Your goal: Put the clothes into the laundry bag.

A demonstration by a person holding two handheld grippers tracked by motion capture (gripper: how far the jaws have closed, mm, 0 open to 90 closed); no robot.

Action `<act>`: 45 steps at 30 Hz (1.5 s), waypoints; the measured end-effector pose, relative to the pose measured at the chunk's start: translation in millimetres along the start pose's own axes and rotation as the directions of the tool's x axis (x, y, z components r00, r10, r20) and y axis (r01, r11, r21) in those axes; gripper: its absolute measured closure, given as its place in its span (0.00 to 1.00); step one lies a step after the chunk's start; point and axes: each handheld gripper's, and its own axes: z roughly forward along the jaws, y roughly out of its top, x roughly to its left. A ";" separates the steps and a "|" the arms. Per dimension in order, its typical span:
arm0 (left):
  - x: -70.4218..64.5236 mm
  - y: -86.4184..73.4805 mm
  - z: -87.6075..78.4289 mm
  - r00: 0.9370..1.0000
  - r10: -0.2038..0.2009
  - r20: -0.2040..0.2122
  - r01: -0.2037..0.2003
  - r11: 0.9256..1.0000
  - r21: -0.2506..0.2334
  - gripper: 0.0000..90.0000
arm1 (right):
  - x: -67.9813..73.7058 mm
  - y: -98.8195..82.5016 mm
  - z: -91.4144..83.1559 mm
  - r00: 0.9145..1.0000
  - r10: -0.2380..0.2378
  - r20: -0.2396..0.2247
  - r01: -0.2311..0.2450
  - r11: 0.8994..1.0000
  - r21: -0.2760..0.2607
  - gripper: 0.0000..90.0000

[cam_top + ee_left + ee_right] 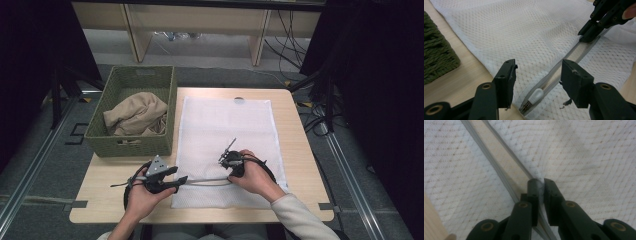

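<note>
Right gripper view: gripper [540, 183] pinching mesh bag [586, 157].

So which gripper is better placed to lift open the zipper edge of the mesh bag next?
Right. The right gripper is shut on the upper zipper edge of the white mesh laundry bag; the left gripper stands open over the zipper pull.

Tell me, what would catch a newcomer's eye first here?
Probably the big white mesh laundry bag spread flat on the wooden table, its zipper partly open. The right tongs pinch the mesh beside that zipper, while the left tongs stand open by the white zipper pull. To the left, a green woven basket holds beige cloth.
</note>
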 end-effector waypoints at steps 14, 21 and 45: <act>0.8 -0.1 -0.9 1.000 0.010 -0.001 -0.010 1.000 -0.001 0.51 | 1.7 1.2 -11.0 1.000 0.016 0.005 -0.016 0.999 -0.031 0.99; -5.0 9.4 -10.7 0.999 0.045 0.002 -0.045 0.995 -0.090 0.51 | -0.7 1.1 -35.1 0.994 0.068 0.083 -0.054 0.985 -0.161 1.00; -8.7 34.4 -38.2 0.990 0.136 -0.029 -0.138 0.960 -0.243 0.47 | 6.1 14.3 -87.7 0.967 0.175 0.186 -0.064 0.870 -0.489 1.00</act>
